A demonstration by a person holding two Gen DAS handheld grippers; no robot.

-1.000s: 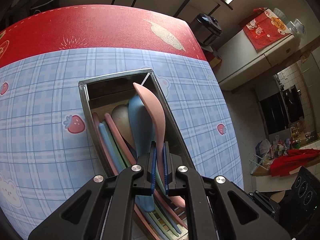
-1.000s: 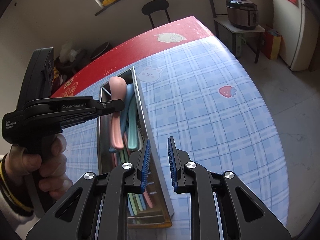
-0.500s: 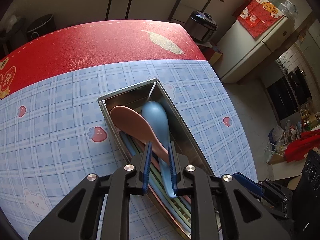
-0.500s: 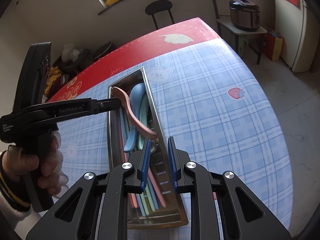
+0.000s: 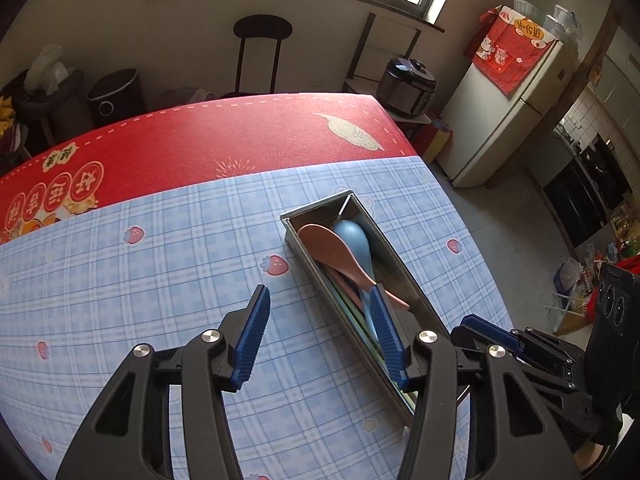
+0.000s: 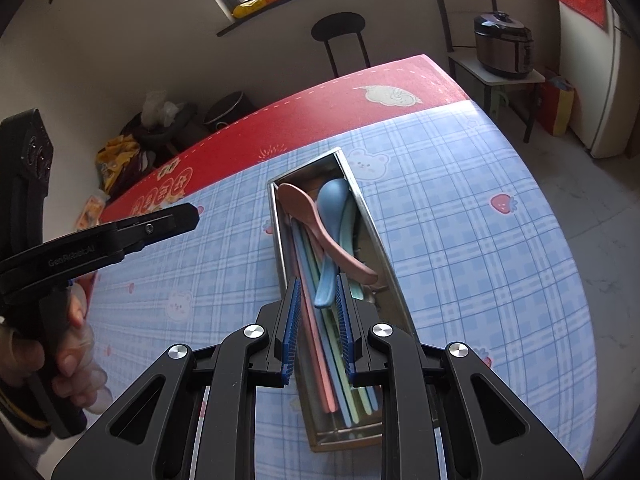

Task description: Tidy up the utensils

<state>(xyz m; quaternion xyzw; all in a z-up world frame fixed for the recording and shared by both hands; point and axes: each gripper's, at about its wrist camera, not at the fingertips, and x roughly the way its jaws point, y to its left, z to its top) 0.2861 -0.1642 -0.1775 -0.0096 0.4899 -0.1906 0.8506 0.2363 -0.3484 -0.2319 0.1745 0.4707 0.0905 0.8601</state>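
The left gripper point(image 5: 320, 336) is hanging above the blue checked tablecloth point(image 5: 140, 280) with its jaws apart and nothing between them, having just been opening; the metal tray point(image 5: 396, 256) is lying just to its right and stretching ahead; the right gripper point(image 6: 318, 322) is hovering over the tray's near half with its jaws a narrow gap apart, clamping nothing; pastel chopsticks point(image 6: 320, 344) are lying lengthwise beneath it; further ahead a pink spoon point(image 6: 316, 220) is resting across a blue spoon point(image 6: 334, 216) inside the tray; beyond the tray the red cloth point(image 5: 224, 136) is covering the table's far end.
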